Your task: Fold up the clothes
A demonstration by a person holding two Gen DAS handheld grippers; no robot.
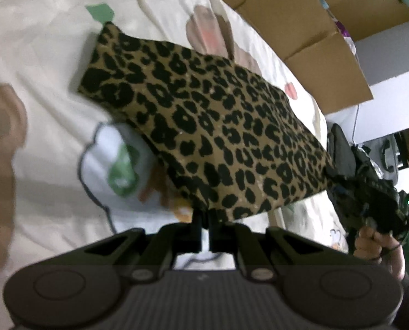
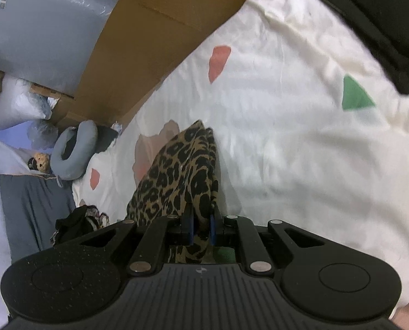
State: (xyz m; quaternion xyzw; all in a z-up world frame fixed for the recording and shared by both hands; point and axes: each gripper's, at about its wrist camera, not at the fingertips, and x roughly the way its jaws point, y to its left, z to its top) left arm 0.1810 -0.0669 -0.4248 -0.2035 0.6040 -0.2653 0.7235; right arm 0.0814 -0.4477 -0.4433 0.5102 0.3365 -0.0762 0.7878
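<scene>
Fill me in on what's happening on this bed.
A person is folding a leopard-print garment over a white patterned bedspread, using a handheld gripper in each hand. The left gripper is shut on one edge of the cloth, and the right gripper is clamped on another. The garment is stretched out between them, already doubled over, partly lifted off the bedspread.

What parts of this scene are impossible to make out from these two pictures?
- Left wrist view: the kind of garment. The leopard-print cloth shows only as a folded slab, its underside hidden.
- Left wrist view: the bedspread prints are blurred, and the cloth covers some of them.
- Right wrist view: the cloth's pinched edge is hidden between the right gripper fingers.
- Right wrist view: the black object is cut off by the frame.
</scene>
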